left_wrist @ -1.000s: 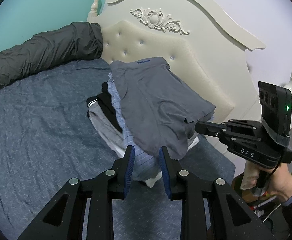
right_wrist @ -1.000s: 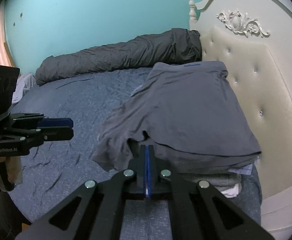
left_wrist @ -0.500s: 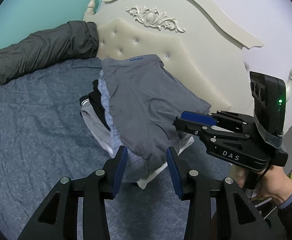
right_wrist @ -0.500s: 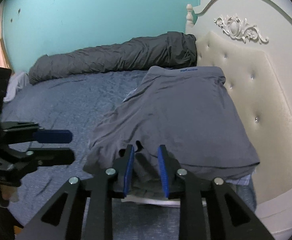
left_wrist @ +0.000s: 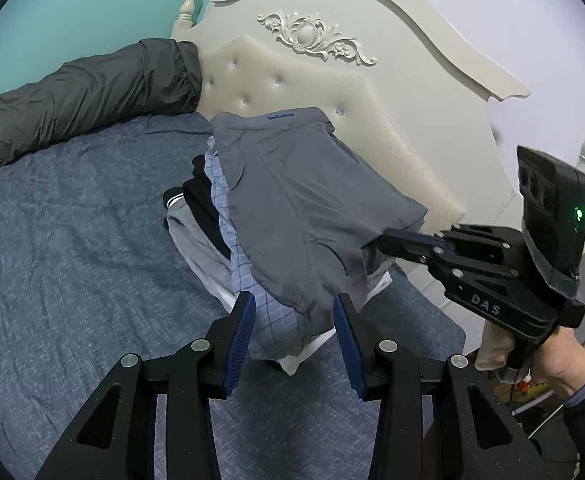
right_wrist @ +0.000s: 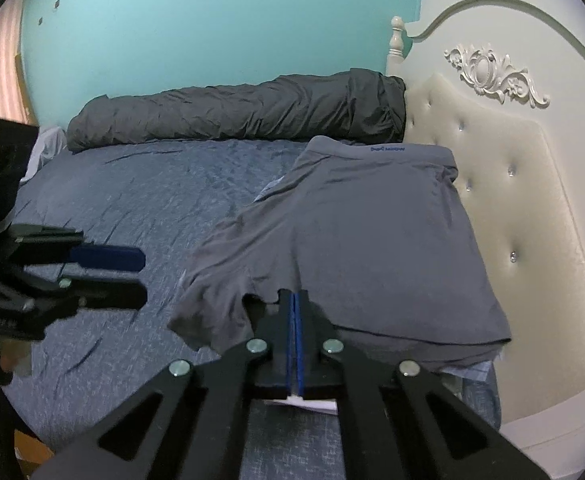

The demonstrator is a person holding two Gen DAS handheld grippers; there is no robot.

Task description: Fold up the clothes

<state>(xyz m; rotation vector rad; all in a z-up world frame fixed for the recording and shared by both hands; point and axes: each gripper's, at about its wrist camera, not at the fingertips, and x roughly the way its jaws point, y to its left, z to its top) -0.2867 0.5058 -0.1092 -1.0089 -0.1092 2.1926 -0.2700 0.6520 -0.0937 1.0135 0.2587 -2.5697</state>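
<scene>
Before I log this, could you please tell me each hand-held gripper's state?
Left hand-held gripper: open, holding nothing.
Right hand-held gripper: closed on the grey shorts.

Each camera sits behind its own tongs, tilted down, close to the clothes pile [left_wrist: 276, 216] by the headboard [right_wrist: 532, 208]. Both views share pile, bed [right_wrist: 152, 200] and headboard.

A pair of grey stretch-fabric shorts with a blue-lettered waistband [left_wrist: 308, 200] [right_wrist: 368, 236] lies spread flat on top of a stack of folded clothes [left_wrist: 212, 236] that sits on the blue bedsheet just beside the cream tufted headboard [left_wrist: 376, 120]. Waistband faces the headboard; the leg hems hang over the stack's opposite edge. Beneath are blue checked, black, light grey and white folded layers.
</scene>
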